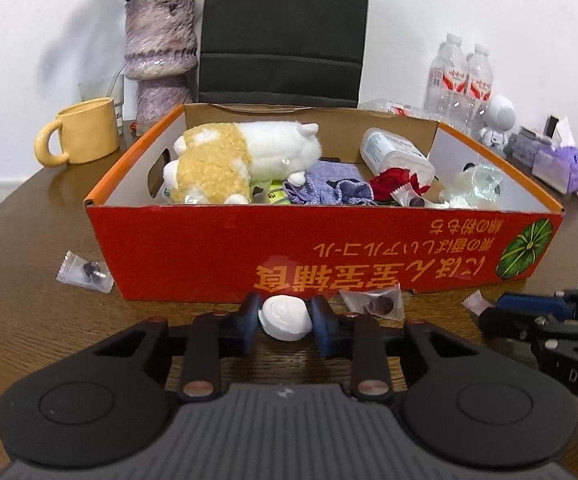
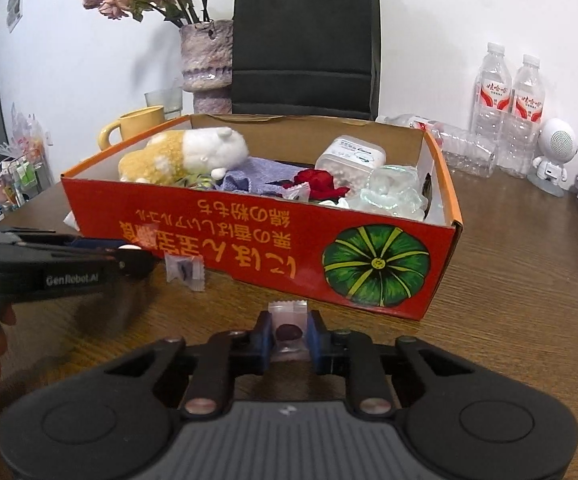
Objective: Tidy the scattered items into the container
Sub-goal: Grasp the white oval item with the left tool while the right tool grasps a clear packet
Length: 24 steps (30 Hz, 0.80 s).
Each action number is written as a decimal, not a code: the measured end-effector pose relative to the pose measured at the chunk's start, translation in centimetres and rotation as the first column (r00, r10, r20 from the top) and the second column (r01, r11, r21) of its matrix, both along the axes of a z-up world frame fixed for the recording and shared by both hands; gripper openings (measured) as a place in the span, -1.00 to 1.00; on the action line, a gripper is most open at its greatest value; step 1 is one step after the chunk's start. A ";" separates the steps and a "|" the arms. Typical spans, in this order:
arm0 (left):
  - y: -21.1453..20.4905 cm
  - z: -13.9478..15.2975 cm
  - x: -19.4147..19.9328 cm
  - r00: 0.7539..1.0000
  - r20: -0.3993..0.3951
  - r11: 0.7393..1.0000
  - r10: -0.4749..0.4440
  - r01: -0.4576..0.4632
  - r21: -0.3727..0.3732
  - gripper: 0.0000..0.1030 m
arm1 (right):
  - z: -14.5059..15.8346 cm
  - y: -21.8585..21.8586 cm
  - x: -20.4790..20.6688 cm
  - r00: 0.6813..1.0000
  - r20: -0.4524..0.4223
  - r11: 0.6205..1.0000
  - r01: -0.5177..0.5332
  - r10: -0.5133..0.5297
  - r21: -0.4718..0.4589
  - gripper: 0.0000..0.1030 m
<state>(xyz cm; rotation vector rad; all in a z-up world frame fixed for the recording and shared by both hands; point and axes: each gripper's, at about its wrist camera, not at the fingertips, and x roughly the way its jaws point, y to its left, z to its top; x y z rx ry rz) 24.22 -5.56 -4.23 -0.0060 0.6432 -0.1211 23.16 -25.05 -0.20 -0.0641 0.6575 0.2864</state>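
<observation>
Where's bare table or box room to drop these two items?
Bare table: right of the orange box, before the water bottles. In the box, only the back strip behind the purple cloth shows floor. Crowded: around the plush toy and red rose.

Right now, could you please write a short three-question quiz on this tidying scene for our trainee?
1. True or false: the left gripper is closed on a white round tablet-shaped item.
2. What does the right gripper hold? A) yellow mug B) clear-wrapped candy with a dark centre C) water bottle
3. Fill in: the plush toy lies inside the orange cardboard ____.

Key: 1 true. 2 B, the wrapped candy. 3 box.
</observation>
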 end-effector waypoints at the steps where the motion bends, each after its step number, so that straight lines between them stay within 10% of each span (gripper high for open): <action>1: -0.1 0.0 0.0 1.000 0.001 1.000 -0.004 0.004 0.007 -0.44 | 0.0 0.1 -0.2 1.000 0.004 1.000 0.000 0.000 -0.004 -0.67; 24: -0.6 0.0 -0.3 1.000 0.001 0.999 -0.026 0.026 0.031 -0.44 | -0.1 0.4 -0.6 1.000 0.022 1.000 -0.001 0.001 -0.019 -0.68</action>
